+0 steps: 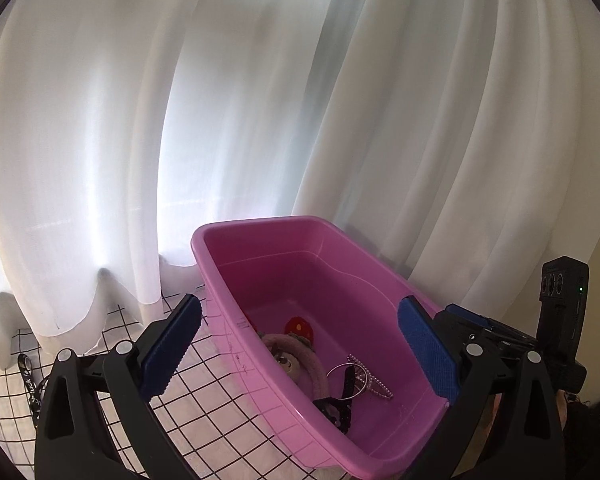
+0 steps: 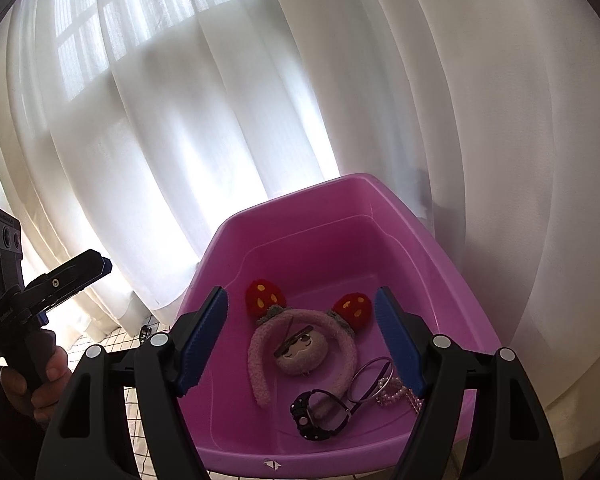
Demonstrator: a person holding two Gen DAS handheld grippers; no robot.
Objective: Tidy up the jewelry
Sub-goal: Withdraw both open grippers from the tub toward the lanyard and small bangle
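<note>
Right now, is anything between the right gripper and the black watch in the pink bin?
Nothing visible. The right gripper hangs open and empty above the pink bin; the black watch lies uncovered on the bin floor, beside the plush headband and thin bangles.

headband (image 2: 300, 354), watch (image 2: 320, 416), bracelets (image 2: 380, 380) in tub (image 2: 440, 264) | tub on cloth (image 1: 204, 380) | curtain (image 2: 180, 140) behind

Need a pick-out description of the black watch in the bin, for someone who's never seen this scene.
Find the pink plastic bin in front of the white curtain. On its floor, nearest the camera in the right wrist view, lies the black watch, just below the fuzzy pink headband. It is the only dark, chunky item; the silver bangles and pink bead string beside it are thin and pale.
</note>
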